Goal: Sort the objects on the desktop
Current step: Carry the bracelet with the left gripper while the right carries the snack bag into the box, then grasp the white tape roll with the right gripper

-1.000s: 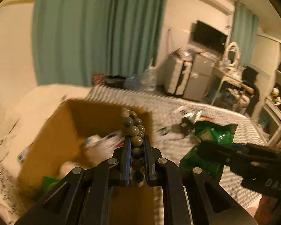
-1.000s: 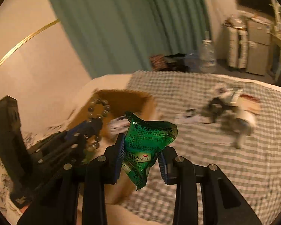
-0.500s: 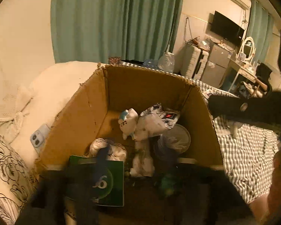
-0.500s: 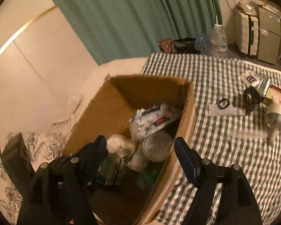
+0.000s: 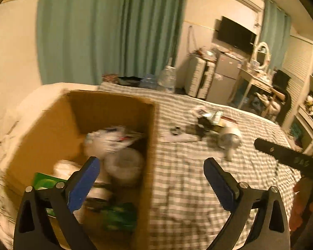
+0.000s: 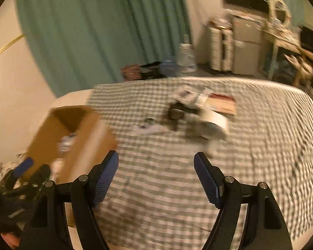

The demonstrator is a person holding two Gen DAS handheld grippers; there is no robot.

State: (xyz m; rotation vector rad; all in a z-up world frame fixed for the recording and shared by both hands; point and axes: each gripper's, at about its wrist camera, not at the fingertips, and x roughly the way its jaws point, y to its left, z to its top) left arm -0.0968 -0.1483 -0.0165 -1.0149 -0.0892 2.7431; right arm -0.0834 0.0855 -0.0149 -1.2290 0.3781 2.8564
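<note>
**Both grippers spread and empty beside the sorting box**

A bed is being covered by a grey-and-white checked sheet (image 6: 260, 145), which is filling most of both views. At its left edge an open cardboard box (image 5: 106, 108) is being shown; the box is being half filled with already sorted things: a white crumpled packet (image 5: 108, 139), a round pale lid-like item (image 5: 125, 164), a green box (image 5: 46, 182) at the near left and a green snack bag (image 5: 120, 216) at the near side. Motion blur is making finer detail unreadable.

The left gripper (image 5: 151, 179) is being held over the box's right wall, its jaws having just been opening to their widest, with nothing between the blue pads. The right gripper (image 6: 156, 179) is being held over bare sheet just right of the box, its jaws parted and empty after having been opening too.

Well apart from the box, unsorted items are being left clustered on the sheet: a roll of white tape (image 6: 215, 123), a dark object (image 6: 175, 113), a flat reddish-brown card (image 6: 223, 104), a white strip (image 6: 150, 129) and a small black ring (image 5: 175, 130).
</note>
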